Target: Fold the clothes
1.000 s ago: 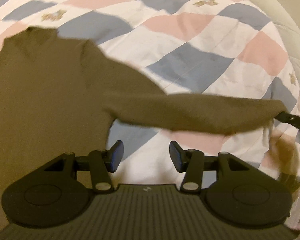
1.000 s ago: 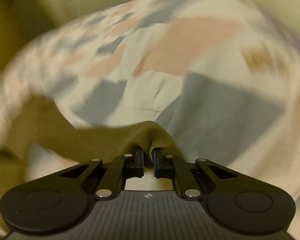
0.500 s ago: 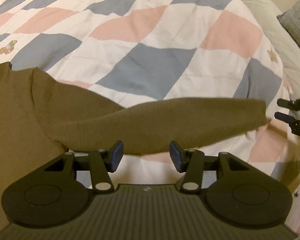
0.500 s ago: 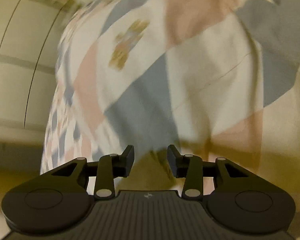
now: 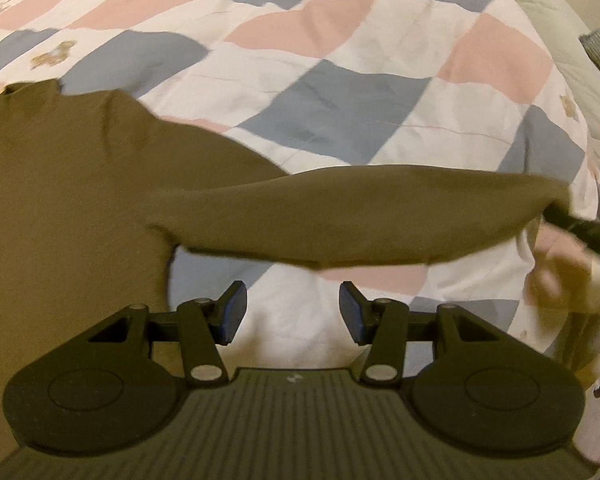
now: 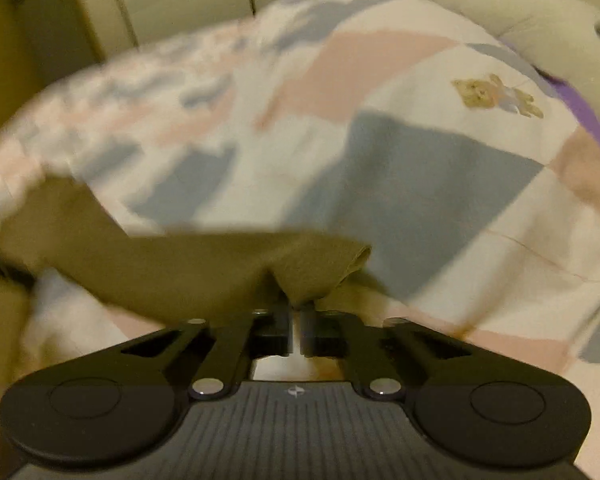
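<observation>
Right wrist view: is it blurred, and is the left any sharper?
Right wrist view: motion blur smears the quilt at left, though the right gripper pinching the olive sleeve reads clearly. Left wrist view: mostly sharp, blurred only at the right edge; warm dim light, fisheye bending.

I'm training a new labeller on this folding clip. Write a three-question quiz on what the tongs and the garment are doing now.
1. True or false: the left tongs grip cloth.
2. Which tongs pinch the olive sleeve? A left, B right.
3. Fill in: the olive top lies on a checked ____.
Key: 1 false, they are open and empty; 2 B, at the cuff; 3 quilt.
</observation>
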A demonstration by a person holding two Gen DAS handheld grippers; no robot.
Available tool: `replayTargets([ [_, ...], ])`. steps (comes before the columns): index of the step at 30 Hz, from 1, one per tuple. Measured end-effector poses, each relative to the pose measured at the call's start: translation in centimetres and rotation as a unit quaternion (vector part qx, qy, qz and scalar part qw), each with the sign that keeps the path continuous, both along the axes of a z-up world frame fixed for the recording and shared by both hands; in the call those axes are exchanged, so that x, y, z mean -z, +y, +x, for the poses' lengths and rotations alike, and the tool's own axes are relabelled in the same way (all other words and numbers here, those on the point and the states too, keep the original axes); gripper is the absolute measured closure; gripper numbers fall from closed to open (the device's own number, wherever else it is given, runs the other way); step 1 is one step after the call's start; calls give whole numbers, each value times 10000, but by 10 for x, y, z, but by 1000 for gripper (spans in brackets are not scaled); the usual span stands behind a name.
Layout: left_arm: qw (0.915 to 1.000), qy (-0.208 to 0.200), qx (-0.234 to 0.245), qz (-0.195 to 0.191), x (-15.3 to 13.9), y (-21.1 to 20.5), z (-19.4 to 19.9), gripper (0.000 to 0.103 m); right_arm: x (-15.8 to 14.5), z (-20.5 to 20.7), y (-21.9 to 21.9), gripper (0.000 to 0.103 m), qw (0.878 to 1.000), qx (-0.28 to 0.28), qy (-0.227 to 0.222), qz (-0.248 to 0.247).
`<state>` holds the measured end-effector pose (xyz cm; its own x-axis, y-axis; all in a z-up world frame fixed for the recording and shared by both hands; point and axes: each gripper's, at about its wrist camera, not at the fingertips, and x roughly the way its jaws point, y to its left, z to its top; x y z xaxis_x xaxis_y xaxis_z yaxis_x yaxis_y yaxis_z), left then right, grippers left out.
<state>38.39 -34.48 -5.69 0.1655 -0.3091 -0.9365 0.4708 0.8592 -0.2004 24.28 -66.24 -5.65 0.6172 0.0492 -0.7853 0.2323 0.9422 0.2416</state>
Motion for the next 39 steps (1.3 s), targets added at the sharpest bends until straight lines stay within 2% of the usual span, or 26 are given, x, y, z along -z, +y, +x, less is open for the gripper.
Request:
replayTargets([
  [3,9998,8,-175,13,-3,17,-3,57,-20,0,-18,101,9940,479,-271,948],
  [4,9997,15,-235,22,-4,24,-5,57,-18,3,-27,102,9892,748,-36,1257],
  [6,9994,39,-351,38,-6,39,-9,57,-3,8,-43,101,9740,1399,908,1533],
  [7,9991,52,-408,45,-7,47,-11,57,5,4,-49,100,9679,1720,1180,1404],
  [9,9986,46,-524,79,-10,64,-19,57,18,-3,-60,92,9526,2301,1689,1054],
  [10,9982,33,-588,82,-12,74,-23,57,17,-7,-60,87,9499,2430,1835,703],
  [11,9978,21,-655,87,-14,84,-27,57,14,-10,-59,87,9492,2480,1857,549],
  [13,9966,4,-816,129,-17,105,-35,57,5,-16,-48,86,9554,2365,1653,626],
  [15,9948,-10,-1000,213,-20,127,-42,57,-6,-18,-26,79,9669,2017,1385,728],
  [17,9924,-59,-1181,332,-25,149,-50,57,-14,-20,3,67,9747,1650,1236,866],
  [18,9911,-98,-1267,397,-28,160,-54,57,-17,-21,19,66,9772,1473,1209,940],
  [21,9868,-221,-1461,660,-41,191,-64,57,-20,-18,76,60,9801,1055,1234,1143],
  [22,9853,-274,-1499,777,-47,201,-67,57,-21,-18,94,55,9803,974,1226,1206],
  [25,9812,-524,-1580,980,-69,233,-79,57,-34,-22,141,52,9818,731,1126,1347],
  [28,9780,-777,-1666,990,-93,262,-91,54,-65,-29,188,44,9867,501,904,1253],
  [31,9760,-974,-1689,971,-114,292,-107,52,-83,-42,230,38,9910,353,647,1119],
  [39,9761,-1271,-1544,851,-148,355,-152,50,-109,-78,327,37,9943,179,342,992],
])
